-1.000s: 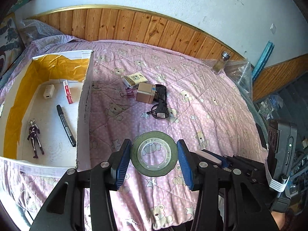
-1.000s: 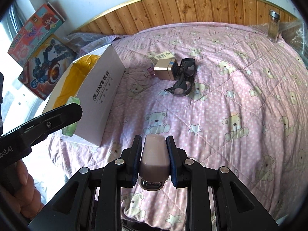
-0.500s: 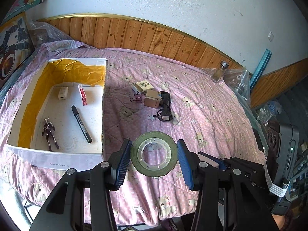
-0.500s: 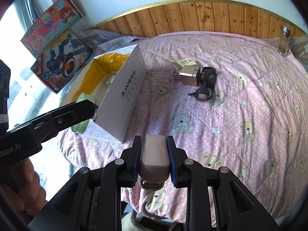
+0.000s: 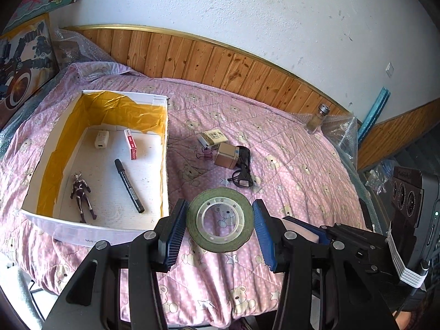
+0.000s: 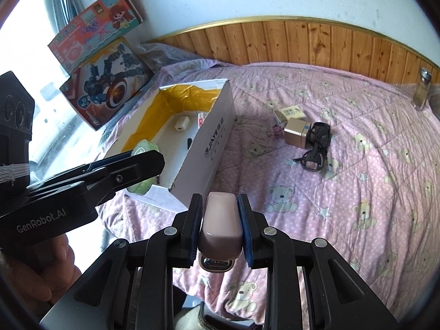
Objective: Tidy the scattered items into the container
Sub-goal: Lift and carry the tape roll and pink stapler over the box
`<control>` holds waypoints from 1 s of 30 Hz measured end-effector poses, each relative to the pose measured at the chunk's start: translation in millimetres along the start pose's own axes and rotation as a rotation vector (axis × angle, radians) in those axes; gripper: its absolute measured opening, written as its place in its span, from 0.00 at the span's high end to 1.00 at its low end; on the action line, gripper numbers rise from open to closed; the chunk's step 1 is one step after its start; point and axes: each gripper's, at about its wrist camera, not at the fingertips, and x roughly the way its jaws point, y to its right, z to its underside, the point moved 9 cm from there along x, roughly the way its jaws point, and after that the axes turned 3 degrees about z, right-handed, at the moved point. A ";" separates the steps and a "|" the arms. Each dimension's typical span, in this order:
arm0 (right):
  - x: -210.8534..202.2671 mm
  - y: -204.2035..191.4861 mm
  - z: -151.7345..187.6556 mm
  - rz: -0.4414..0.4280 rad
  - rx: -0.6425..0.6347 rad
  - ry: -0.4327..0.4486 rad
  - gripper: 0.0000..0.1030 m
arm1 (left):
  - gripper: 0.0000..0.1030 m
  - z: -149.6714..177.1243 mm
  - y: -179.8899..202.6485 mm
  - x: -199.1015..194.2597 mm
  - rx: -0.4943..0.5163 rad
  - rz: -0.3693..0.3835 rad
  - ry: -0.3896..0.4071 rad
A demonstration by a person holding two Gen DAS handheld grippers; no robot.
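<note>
The left gripper (image 5: pixel 220 224) is clamped on a green tape roll (image 5: pixel 220 220), one blue pad against each side of the ring, held in the air above the bedspread (image 5: pixel 302 170) just right of the box (image 5: pixel 165 165). The right gripper (image 6: pixel 220 228) is closed on a pink stapler (image 6: pixel 221 220), gripped by its flanks with the metal nose pointing back toward the camera; it hangs near the box's front right corner.

The box is an open white carton lined with yellow foil, lying on the pink bear-print bedspread. Inside it lie a small figure (image 5: pixel 81 196) near the front wall, a black marker (image 5: pixel 129 185) beside the figure toward the right wall, a red-and-white pack (image 5: pixel 131 147) farther back and a white charger (image 5: pixel 101 140) at the back, left of the pack.

Right of the box, well apart from it, a cluster rests on the bedspread: a white carton (image 5: pixel 213 137), a pink binder clip (image 5: pixel 205 155) just in front of it, a tan cube (image 5: pixel 227 155) touching black glasses (image 5: pixel 243 170). Far right of the box, by the wooden wall panel, a glass shaker (image 5: pixel 316 119) stands upright.

In the right wrist view the left gripper (image 6: pixel 143 165) crosses in front of the box's near end, the tape edge-on between its fingers, and a hand (image 6: pixel 41 269) holds its handle
</note>
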 end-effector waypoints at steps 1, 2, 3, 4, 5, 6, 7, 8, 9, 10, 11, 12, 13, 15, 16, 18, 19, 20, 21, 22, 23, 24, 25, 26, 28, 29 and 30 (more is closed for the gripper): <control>0.4 -2.3 -1.7 -0.003 -0.004 0.000 0.74 | 0.52 -0.9 -3.4 -1.5 -0.006 -0.003 0.003; 0.9 -4.3 -3.0 -0.005 -0.009 0.000 0.74 | 0.52 -1.8 -6.4 -2.6 -0.012 -0.004 0.006; 1.7 -6.8 -4.1 -0.006 -0.013 -0.001 0.74 | 0.52 -2.4 -9.5 -3.2 -0.017 -0.006 0.007; 2.6 -9.0 -5.4 -0.008 -0.018 -0.002 0.74 | 0.52 -2.8 -13.0 -4.0 -0.024 -0.008 0.009; 3.4 -11.3 -6.6 -0.011 -0.023 -0.002 0.74 | 0.52 -3.0 -16.6 -4.8 -0.031 -0.010 0.011; 4.3 -13.6 -7.8 -0.013 -0.028 -0.003 0.74 | 0.52 -3.0 -19.7 -5.4 -0.038 -0.012 0.012; 5.0 -16.1 -9.1 -0.015 -0.033 -0.003 0.74 | 0.52 -2.8 -22.8 -6.0 -0.045 -0.014 0.013; 5.9 -18.1 -10.2 -0.018 -0.038 -0.004 0.74 | 0.52 -2.8 -25.9 -6.6 -0.051 -0.015 0.014; 6.4 -20.4 -11.5 -0.021 -0.042 -0.005 0.74 | 0.52 -2.7 -28.9 -7.3 -0.057 -0.017 0.015; 7.1 -22.6 -13.0 -0.024 -0.047 -0.005 0.74 | 0.52 -3.1 -31.8 -7.8 -0.063 -0.019 0.017; 7.6 -24.4 -14.3 -0.026 -0.052 -0.005 0.74 | 0.52 -3.5 -34.7 -8.4 -0.071 -0.019 0.018; 8.3 -26.4 -16.0 -0.029 -0.057 -0.005 0.74 | 0.52 -4.1 -37.4 -9.0 -0.079 -0.019 0.019; 8.9 -28.2 -17.3 -0.031 -0.061 -0.005 0.74 | 0.52 -4.9 -40.5 -10.0 -0.086 -0.021 0.022; 10.8 -31.8 -20.7 -0.035 -0.070 -0.006 0.74 | 0.52 -6.9 -46.5 -11.6 -0.100 -0.026 0.029; 11.9 -33.9 -22.3 -0.038 -0.075 -0.006 0.74 | 0.52 -7.8 -49.7 -12.3 -0.107 -0.029 0.031; 13.5 -38.1 -25.8 -0.043 -0.084 -0.007 0.74 | 0.52 -10.1 -56.7 -14.0 -0.121 -0.037 0.037; 14.5 -40.5 -27.7 -0.047 -0.090 -0.007 0.74 | 0.52 -11.1 -60.1 -14.8 -0.128 -0.040 0.040; 15.8 -43.0 -29.6 -0.050 -0.095 -0.007 0.74 | 0.52 -12.1 -63.6 -15.9 -0.135 -0.044 0.043; 16.7 -45.4 -31.4 -0.053 -0.100 -0.006 0.74 | 0.52 -13.3 -67.4 -16.7 -0.141 -0.049 0.045; 18.1 -47.9 -33.1 -0.057 -0.106 -0.007 0.74 | 0.52 -14.9 -71.3 -17.4 -0.146 -0.053 0.048; 19.5 -50.5 -34.6 -0.060 -0.111 -0.007 0.74 | 0.52 -16.2 -74.7 -18.1 -0.152 -0.057 0.050; 20.8 -52.9 -36.2 -0.064 -0.117 -0.008 0.74 | 0.52 -17.4 -78.1 -19.0 -0.157 -0.063 0.053; 22.4 -55.2 -38.1 -0.067 -0.123 -0.008 0.74 | 0.52 -18.7 -81.1 -19.9 -0.162 -0.066 0.055; 23.9 -57.6 -39.7 -0.071 -0.128 -0.009 0.74 | 0.52 -19.8 -83.7 -20.5 -0.165 -0.069 0.058; 26.2 -62.2 -42.1 -0.078 -0.139 -0.009 0.74 | 0.52 -21.7 -89.1 -21.0 -0.173 -0.077 0.061; 27.7 -63.9 -43.2 -0.080 -0.144 -0.010 0.74 | 0.52 -22.4 -91.6 -21.0 -0.177 -0.079 0.061; 29.1 -65.8 -44.1 -0.082 -0.148 -0.011 0.74 | 0.52 -23.0 -94.2 -20.9 -0.183 -0.080 0.061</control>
